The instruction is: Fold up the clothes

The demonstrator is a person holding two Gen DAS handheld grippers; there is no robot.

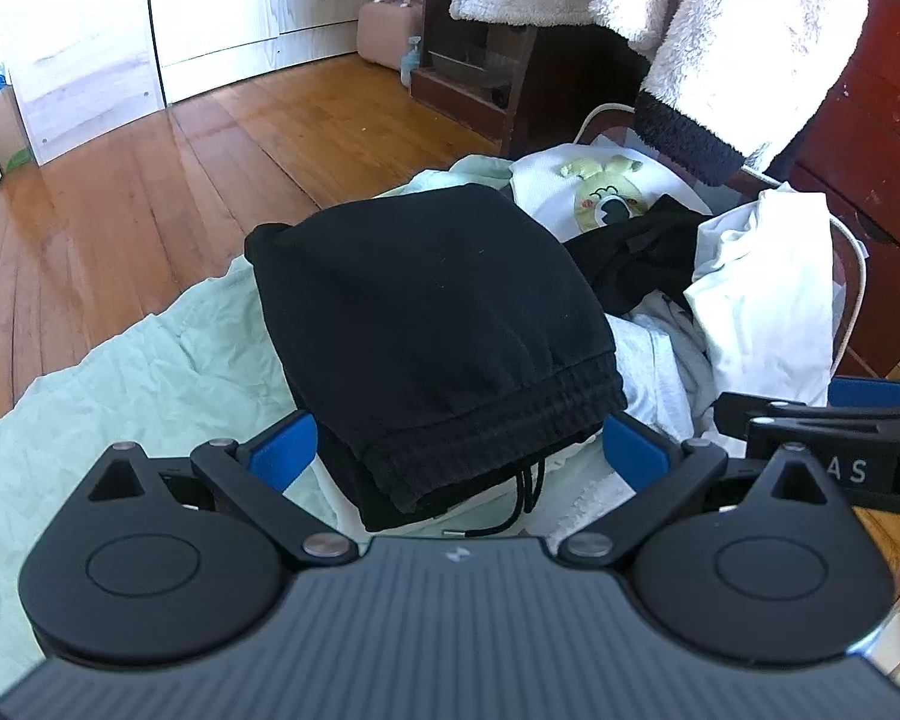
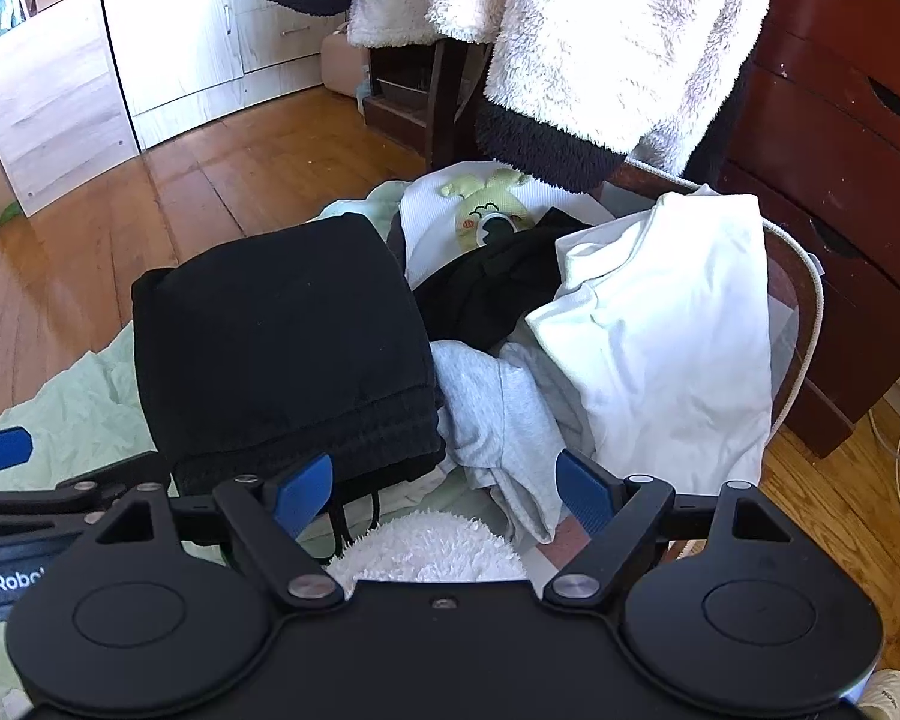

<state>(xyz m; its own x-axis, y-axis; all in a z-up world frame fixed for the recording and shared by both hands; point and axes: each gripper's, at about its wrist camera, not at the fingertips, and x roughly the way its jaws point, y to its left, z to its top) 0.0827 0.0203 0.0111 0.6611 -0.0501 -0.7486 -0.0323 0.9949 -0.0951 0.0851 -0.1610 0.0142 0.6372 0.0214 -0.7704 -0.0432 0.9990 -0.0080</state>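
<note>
A folded pair of black sweatpants [image 1: 426, 312] [image 2: 276, 336] lies on a pale green sheet [image 1: 120, 384] [image 2: 72, 408], waistband and drawstring toward me. My left gripper [image 1: 459, 450] is open, its blue fingers [image 1: 282, 450] standing either side of the waistband without pinching it. Just to the right, my right gripper [image 2: 444, 492] is also open, over a grey garment [image 2: 498, 420] and a fluffy white fabric [image 2: 426, 546]. Behind lies a loose pile: a white printed top [image 1: 600, 192] [image 2: 486, 210], a black garment [image 1: 630, 258] [image 2: 480, 288] and a white shirt [image 1: 762, 288] [image 2: 660, 336].
A fluffy white robe [image 1: 720, 30] [image 2: 600, 48] with dark trim hangs over the back of the pile. A dark red dresser [image 1: 870, 150] [image 2: 840, 180] stands at the right. Wooden floor [image 1: 180, 180] lies to the left, with white cabinets [image 1: 210, 0] and a pink bag [image 1: 390, 24] beyond.
</note>
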